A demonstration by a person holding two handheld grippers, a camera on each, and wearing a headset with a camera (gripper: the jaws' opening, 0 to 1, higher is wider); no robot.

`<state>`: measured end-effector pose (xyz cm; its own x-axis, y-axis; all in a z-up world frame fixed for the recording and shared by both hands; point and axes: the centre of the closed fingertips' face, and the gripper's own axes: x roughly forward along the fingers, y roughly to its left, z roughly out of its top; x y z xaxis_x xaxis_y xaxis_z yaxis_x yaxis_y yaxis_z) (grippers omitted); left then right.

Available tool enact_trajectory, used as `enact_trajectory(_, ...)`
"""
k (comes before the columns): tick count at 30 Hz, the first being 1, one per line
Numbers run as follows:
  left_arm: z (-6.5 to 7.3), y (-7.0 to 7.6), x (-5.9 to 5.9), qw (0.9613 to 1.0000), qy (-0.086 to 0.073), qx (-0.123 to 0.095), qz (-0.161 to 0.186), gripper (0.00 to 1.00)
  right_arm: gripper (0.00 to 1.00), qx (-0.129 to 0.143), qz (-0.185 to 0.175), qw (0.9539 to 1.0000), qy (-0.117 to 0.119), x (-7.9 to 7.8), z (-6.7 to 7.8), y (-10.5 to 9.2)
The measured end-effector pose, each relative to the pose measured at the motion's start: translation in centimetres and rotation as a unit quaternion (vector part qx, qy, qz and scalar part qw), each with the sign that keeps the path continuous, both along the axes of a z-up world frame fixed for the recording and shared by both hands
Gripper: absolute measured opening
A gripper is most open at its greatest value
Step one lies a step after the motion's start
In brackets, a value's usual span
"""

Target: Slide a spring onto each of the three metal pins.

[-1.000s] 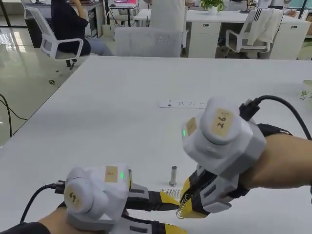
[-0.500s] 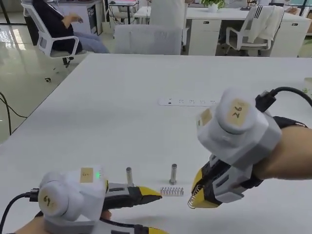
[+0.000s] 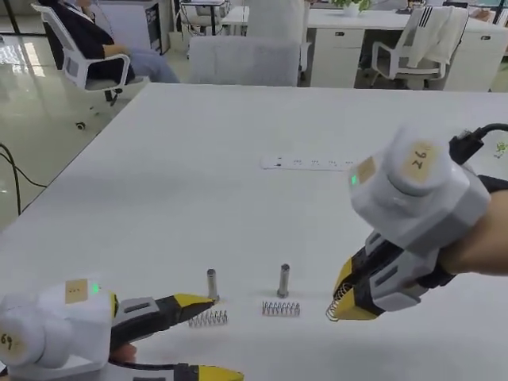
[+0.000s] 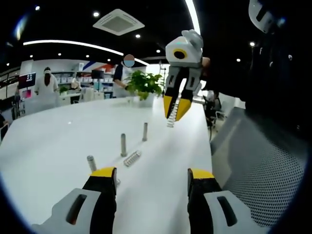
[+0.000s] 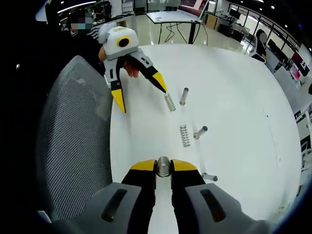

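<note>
Springs first: one spring (image 5: 164, 166) is pinched end-on between the jaws of the right gripper (image 5: 164, 171). It's held up off the white table (image 3: 238, 159). Two loose springs (image 3: 281, 309) lie flat on the table just in front of the pins (image 3: 284, 280). In the head view I count two upright pins, each with a loose spring near its foot. Both gripper views give three pins in a row, and the third pin (image 5: 209, 177) sits closest to the right gripper's own jaws. The left gripper (image 4: 152, 174) has its jaws wide apart and is gripping nothing. In the head view its upper yellow tip is just beside the nearest pin (image 3: 212, 283). The left gripper view also catches the right gripper up in the air, with the spring hanging from its tips. A power strip (image 3: 309, 164) lies farther back.
</note>
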<state>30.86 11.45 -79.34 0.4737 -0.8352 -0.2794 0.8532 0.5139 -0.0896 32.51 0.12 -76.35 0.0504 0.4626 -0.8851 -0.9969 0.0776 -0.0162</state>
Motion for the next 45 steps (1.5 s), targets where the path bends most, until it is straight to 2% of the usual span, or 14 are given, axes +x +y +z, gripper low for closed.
enact_trajectory(6, -0.4, 1.8, 0.3, 0.9995, 0.004, -0.001, 0.03, 0.59, 0.08, -0.003, -0.012, 0.9999, -0.002, 0.7, 0.4, -0.9)
enact_trajectory(10, -0.4, 2.5, 0.5, 0.999, 0.006, -0.004, 0.043, 0.62, 0.08, -0.007, -0.019, 0.9998, -0.003, 1.1, 0.7, -1.5)
enact_trajectory(17, -0.1, 3.0, 0.6, 0.9985, 0.005, -0.011, 0.054, 0.69, 0.08, -0.01, -0.035, 0.9993, -0.008, 2.2, 1.6, -2.6)
enact_trajectory(21, -0.1, 3.0, 0.6, 0.9983, 0.012, -0.013, 0.056, 0.74, 0.08, -0.016, -0.042, 0.9989, -0.012, 2.9, 2.1, -3.3)
enact_trajectory(28, 0.1, 2.7, 0.6, 0.9985, 0.009, -0.014, 0.051, 0.76, 0.08, -0.028, -0.053, 0.9979, -0.023, 4.5, 2.6, -4.1)
enact_trajectory(32, 0.1, 2.7, 0.6, 0.9985, 0.01, -0.013, 0.052, 0.76, 0.08, -0.042, -0.058, 0.9969, -0.033, 5.8, 2.4, -4.5)
enact_trajectory(35, 0.0, 2.7, 0.5, 0.9985, 0.011, -0.014, 0.052, 0.76, 0.08, -0.043, -0.061, 0.9969, -0.024, 6.6, 1.8, -4.3)
enact_trajectory(40, 0.1, 2.7, 0.4, 0.9985, 0.01, -0.014, 0.052, 0.76, 0.08, -0.07, -0.057, 0.9956, -0.023, 7.5, 0.4, -4.5)
enact_trajectory(45, 0.1, 2.8, 0.4, 0.9983, 0.009, -0.016, 0.055, 0.76, 0.08, -0.071, -0.056, 0.9959, -0.006, 7.8, -0.4, -4.2)
